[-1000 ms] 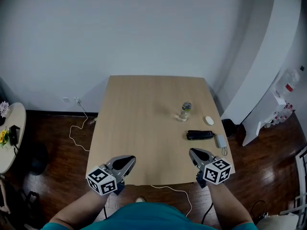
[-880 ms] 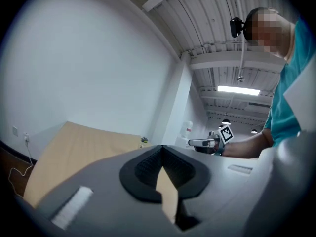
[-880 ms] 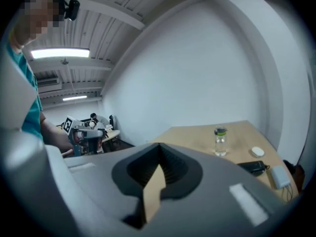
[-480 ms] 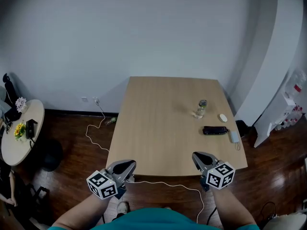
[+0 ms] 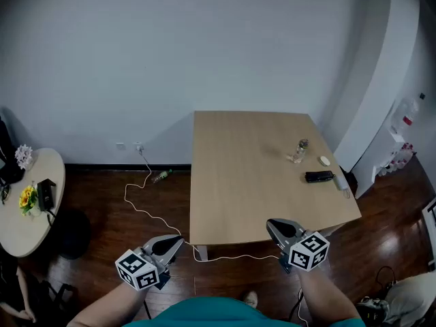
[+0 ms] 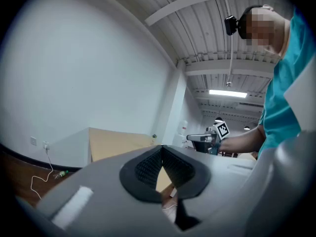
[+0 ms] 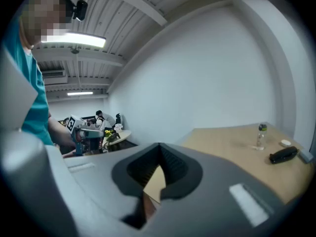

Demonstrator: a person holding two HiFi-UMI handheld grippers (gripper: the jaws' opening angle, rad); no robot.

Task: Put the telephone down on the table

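The telephone [image 5: 319,176] is seen lying flat on the counter [image 5: 238,182], close to its right edge and well apart from both tools. The right tool [image 5: 272,225] is held at the counter's near edge, and the left tool [image 5: 176,240] over the floor [image 5: 102,210]. Both are closed, with nothing gripped.

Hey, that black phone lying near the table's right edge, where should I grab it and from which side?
Probably the middle of the telephone, jaws across its long sides, from above: it lies flat on the table, long and slim, apart from the bottle.
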